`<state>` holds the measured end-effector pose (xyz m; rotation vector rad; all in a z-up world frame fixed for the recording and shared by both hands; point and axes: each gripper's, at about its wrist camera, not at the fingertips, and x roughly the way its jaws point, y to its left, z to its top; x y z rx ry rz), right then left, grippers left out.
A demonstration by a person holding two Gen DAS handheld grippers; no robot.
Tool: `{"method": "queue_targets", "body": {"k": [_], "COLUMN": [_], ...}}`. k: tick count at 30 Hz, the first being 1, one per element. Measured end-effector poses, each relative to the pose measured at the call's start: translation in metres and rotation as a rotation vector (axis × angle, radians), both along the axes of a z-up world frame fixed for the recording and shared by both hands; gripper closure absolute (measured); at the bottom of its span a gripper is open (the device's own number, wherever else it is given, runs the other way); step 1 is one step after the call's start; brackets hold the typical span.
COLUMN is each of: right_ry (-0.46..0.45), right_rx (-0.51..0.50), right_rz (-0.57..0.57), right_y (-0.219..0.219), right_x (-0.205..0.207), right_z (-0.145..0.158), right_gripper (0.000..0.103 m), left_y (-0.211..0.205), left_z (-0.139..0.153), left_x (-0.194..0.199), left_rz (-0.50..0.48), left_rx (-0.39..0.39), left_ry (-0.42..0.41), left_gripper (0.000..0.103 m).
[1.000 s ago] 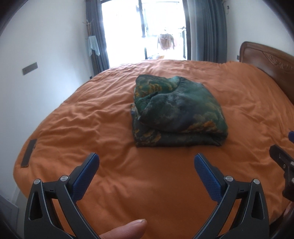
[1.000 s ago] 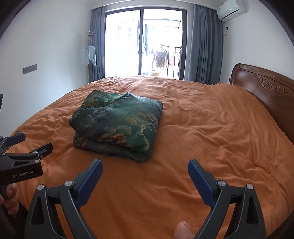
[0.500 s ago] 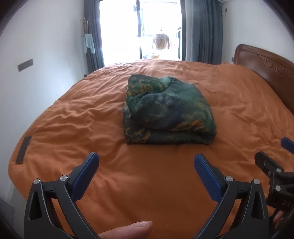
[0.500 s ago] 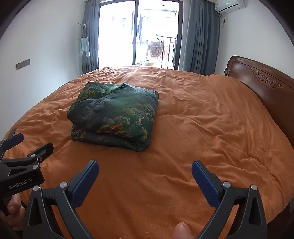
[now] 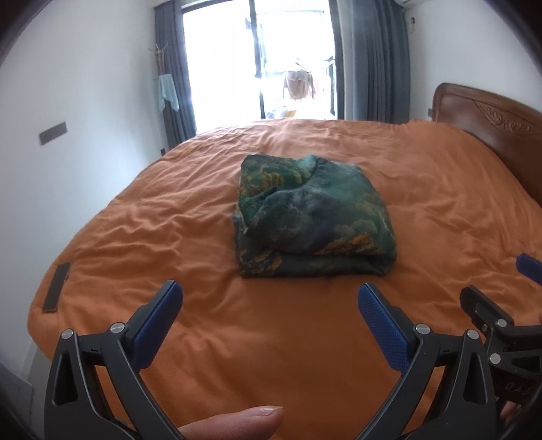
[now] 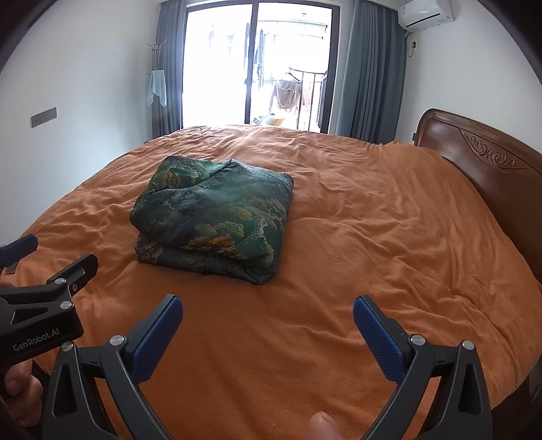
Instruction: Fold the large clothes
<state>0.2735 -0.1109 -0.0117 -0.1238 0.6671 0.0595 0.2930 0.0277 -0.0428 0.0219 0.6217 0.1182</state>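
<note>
**A bedroom in a home**

A wide bed (image 6: 372, 237) under a rumpled orange cover fills most of the room, with a carved dark wooden headboard (image 6: 481, 162) at its right side. Behind it, a sliding glass door (image 6: 261, 64) flanked by grey-blue curtains (image 6: 366, 74) opens onto a balcony where laundry (image 6: 288, 94) hangs on a rack. An air conditioner (image 6: 425, 13) sits high on the white wall, a coat stand (image 6: 156, 88) with a pale cloth stands in the corner, and a switch plate (image 6: 44, 117) is on the left wall.
</note>
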Motion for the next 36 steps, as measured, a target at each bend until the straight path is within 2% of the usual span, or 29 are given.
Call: {"method": "queue_targets", "body": {"k": [7, 12, 16, 24, 36], "right_ry": [-0.009, -0.013, -0.016, -0.015, -0.005], "right_rx": [-0.007, -0.012, -0.014, -0.015, -0.022], "right_rz": [-0.004, 0.001, 0.001, 0.005, 0.009], "right_y": [0.000, 0.000, 0.001, 0.001, 0.002], "right_x": [-0.003, -0.006, -0.008, -0.010, -0.012], "right_z": [0.005, 0.011, 0.013, 0.015, 0.014], "right_gripper": [0.001, 0.001, 0.001, 0.001, 0.001], "left_y": [-0.004, 0.000, -0.002, -0.008, -0.008], "left_z": [0.008, 0.014, 0.018, 0.016, 0.013], "left_x": [-0.003, -0.005, -0.007, -0.009, -0.009], "left_rz": [0.002, 0.012, 0.001, -0.006, 0.004], "left_rx": [0.020, -0.033, -0.020, 0.006, -0.012], "left_ry": [0.000, 0.013, 0.009, 0.012, 0.021], "left_gripper": [0.000, 0.000, 0.000, 0.000, 0.000]}}
